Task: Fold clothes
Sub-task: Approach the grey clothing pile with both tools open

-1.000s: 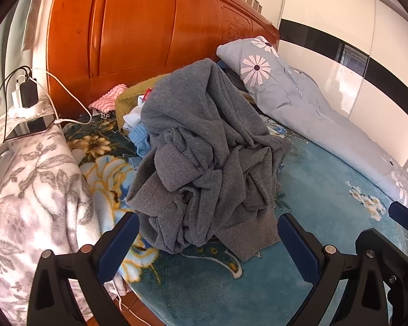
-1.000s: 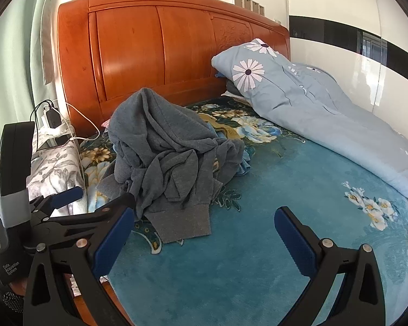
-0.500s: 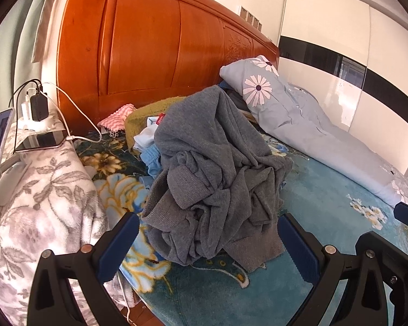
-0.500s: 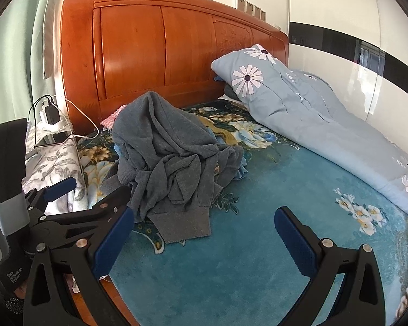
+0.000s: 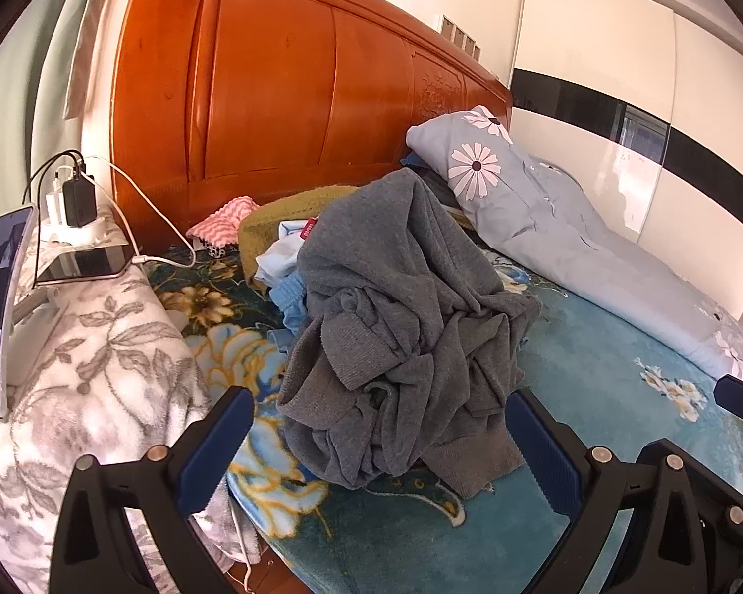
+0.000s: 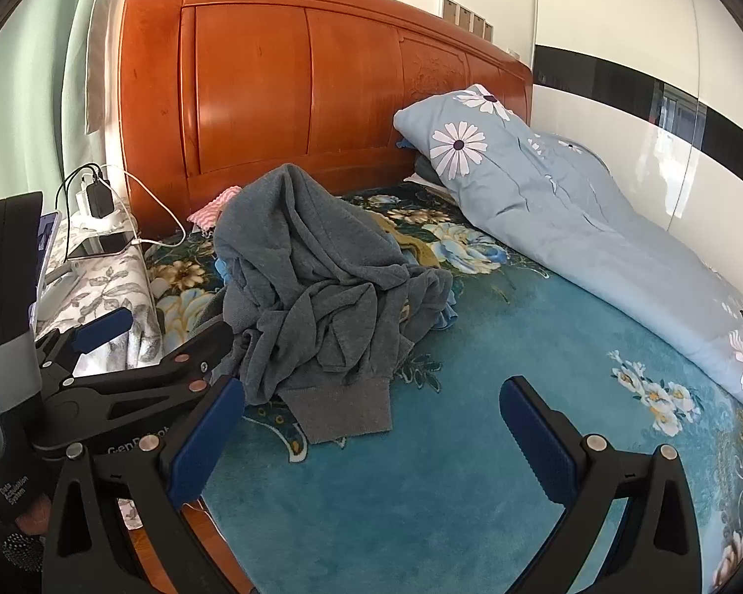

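Observation:
A crumpled grey sweater (image 5: 401,326) lies heaped on top of a pile of clothes on the blue floral bed cover (image 5: 594,376); it also shows in the right wrist view (image 6: 322,287). Under it are light blue (image 5: 285,267), olive (image 5: 272,218) and pink-striped (image 5: 225,215) garments. My left gripper (image 5: 376,450) is open and empty, just short of the sweater's near edge. My right gripper (image 6: 371,430) is open and empty above the bare cover, right of the pile. The left gripper (image 6: 163,331) shows in the right wrist view.
An orange wooden headboard (image 5: 292,99) stands behind the pile. A light blue flowered pillow and quilt (image 6: 545,198) run along the right side. A bedside stand under a grey floral cloth (image 5: 89,341) holds phones, chargers and cables (image 5: 79,247) on the left.
Both grippers have pulled back and tilted up a little, so the pile sits lower and farther in view. Both stay open. The clothes have not moved.

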### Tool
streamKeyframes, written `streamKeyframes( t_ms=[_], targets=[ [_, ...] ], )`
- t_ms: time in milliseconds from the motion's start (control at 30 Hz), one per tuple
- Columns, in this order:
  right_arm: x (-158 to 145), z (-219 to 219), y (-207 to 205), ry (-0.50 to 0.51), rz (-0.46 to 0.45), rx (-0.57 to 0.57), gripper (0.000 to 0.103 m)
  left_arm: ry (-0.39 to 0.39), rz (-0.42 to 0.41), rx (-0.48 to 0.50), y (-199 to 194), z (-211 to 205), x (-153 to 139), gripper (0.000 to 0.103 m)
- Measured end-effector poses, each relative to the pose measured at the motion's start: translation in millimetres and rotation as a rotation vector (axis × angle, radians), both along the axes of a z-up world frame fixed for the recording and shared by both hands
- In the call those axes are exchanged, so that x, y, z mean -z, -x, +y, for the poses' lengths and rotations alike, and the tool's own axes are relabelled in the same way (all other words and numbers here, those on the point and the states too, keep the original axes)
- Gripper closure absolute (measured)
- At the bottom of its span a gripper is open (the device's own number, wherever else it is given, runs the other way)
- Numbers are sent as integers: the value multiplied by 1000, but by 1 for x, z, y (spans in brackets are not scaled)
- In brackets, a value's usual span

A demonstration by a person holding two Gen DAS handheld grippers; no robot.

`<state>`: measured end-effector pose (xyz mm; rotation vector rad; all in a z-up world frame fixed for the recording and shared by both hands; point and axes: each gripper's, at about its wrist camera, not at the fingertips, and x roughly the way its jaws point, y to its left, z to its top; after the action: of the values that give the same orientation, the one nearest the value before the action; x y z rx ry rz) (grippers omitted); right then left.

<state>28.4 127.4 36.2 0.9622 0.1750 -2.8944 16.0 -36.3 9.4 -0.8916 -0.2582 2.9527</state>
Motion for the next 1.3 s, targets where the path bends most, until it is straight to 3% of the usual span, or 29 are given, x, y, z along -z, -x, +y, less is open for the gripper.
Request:
streamKeyframes(
  t_ms=[200,400,1000,1300],
  targets=[
    [2,1,1,16,-7,6,0,-32,-22,17,2,-3,4,0],
    [4,1,4,11,-14,18,0,18,-3,4,1,1,2,0],
    [12,-2,23,2,-49,22,0,-47,-31,44,15,-12,20,0],
    [12,-4,31,-2,-47,17,0,-43,-42,60,21,-13,26,0]
  ],
)
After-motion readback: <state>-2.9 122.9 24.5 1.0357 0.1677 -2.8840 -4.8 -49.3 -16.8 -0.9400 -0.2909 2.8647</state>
